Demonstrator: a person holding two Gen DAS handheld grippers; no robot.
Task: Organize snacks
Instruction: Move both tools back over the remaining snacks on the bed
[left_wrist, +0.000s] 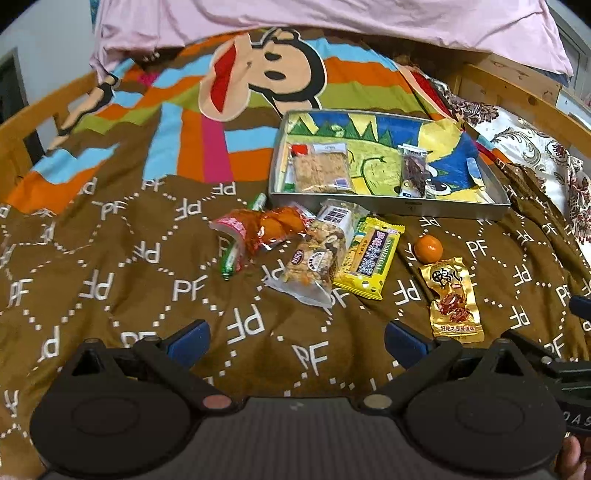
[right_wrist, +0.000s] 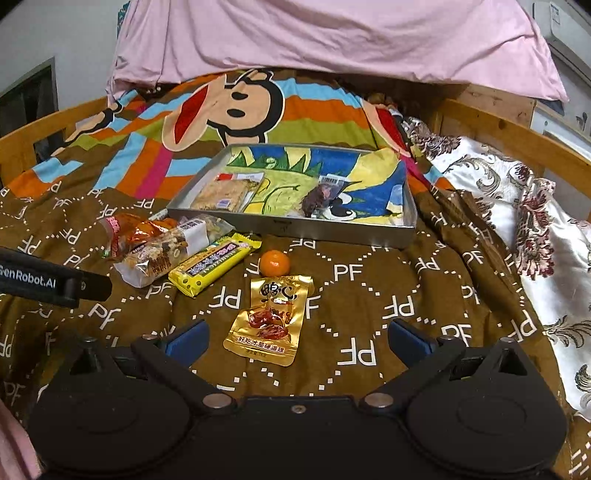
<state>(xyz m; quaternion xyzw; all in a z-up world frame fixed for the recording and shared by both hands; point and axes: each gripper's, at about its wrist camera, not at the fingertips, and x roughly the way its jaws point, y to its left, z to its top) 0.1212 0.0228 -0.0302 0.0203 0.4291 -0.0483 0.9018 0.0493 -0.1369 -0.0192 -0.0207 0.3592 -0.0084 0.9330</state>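
Observation:
A grey metal tray (left_wrist: 388, 209) (right_wrist: 291, 228) lies on the bed and holds a cracker pack (left_wrist: 320, 168) (right_wrist: 225, 194) and a dark snack pack (left_wrist: 413, 171) (right_wrist: 319, 197). In front of it lie an orange-red pack (left_wrist: 266, 227) (right_wrist: 136, 230), a clear nut bar (left_wrist: 321, 251) (right_wrist: 162, 251), a yellow bar (left_wrist: 371, 258) (right_wrist: 214, 264), a small orange (left_wrist: 428, 249) (right_wrist: 274, 263) and a gold pack (left_wrist: 455, 304) (right_wrist: 269, 319). My left gripper (left_wrist: 295, 341) is open and empty, short of the snacks. My right gripper (right_wrist: 297, 341) is open, with the gold pack between its fingers.
A brown patterned quilt (left_wrist: 147, 277) (right_wrist: 369, 295) covers the bed. A pink cloth (right_wrist: 332, 37) hangs at the back. A floral blanket (right_wrist: 517, 206) lies bunched on the right. A wooden bed rail (right_wrist: 517, 133) runs around the sides. The left gripper's body (right_wrist: 48, 282) shows at the left of the right wrist view.

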